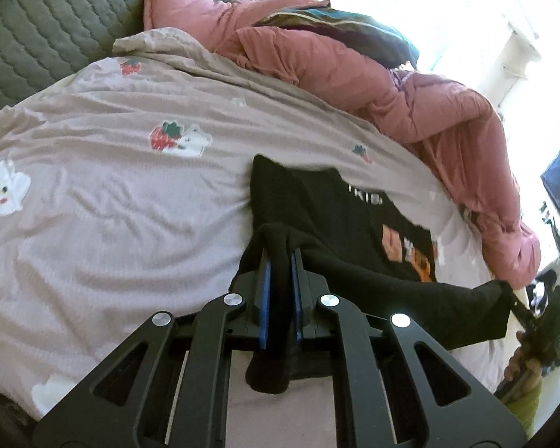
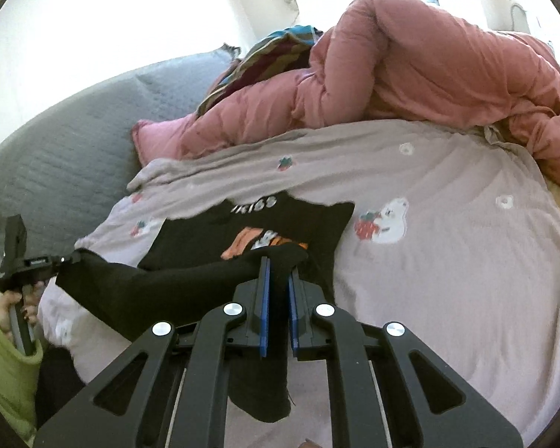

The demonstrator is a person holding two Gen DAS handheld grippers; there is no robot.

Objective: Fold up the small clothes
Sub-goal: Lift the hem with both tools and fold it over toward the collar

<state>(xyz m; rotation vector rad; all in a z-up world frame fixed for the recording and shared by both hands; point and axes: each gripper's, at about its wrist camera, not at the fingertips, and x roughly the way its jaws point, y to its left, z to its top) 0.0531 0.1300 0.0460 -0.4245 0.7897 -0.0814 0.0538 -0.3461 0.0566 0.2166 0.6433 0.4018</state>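
Nearest the left wrist camera, the left tool [image 1: 280, 257] is clamped tight on a bunched fold of the black shirt [image 1: 317, 201], which hides its blue pads' tips; a tail of cloth hangs down between the arms. The right tool [image 2: 278, 267] is likewise closed on the shirt's other near corner, the pinch itself buried in fabric. Between them the hem is raised, stretched, off the bed sheet [image 1: 112, 171], while the far part, with an orange print and partly covered white lettering, lies flat on it. The holding hand [image 2: 15, 306] in a green sleeve [image 2: 7, 366] is cut off at the edge. Beyond lies a pink quilt [image 2: 429, 56].
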